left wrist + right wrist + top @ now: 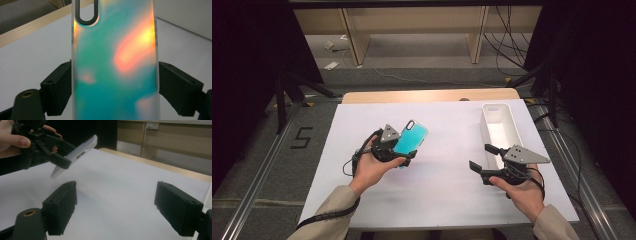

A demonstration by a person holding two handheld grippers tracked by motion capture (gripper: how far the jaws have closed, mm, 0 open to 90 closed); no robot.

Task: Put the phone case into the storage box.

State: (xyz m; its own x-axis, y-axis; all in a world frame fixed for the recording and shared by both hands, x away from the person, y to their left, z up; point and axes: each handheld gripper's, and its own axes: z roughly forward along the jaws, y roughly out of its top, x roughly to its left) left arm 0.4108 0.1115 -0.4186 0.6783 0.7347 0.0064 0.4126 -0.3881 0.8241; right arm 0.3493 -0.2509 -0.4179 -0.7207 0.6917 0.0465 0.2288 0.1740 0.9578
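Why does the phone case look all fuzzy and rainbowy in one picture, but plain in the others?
In the left gripper view the shiny teal phone case sits so close to the camera that it blurs, and light glares orange off it. In the high view it looks sharper and plain teal. In the right gripper view you see its pale edge, with the dark room behind.
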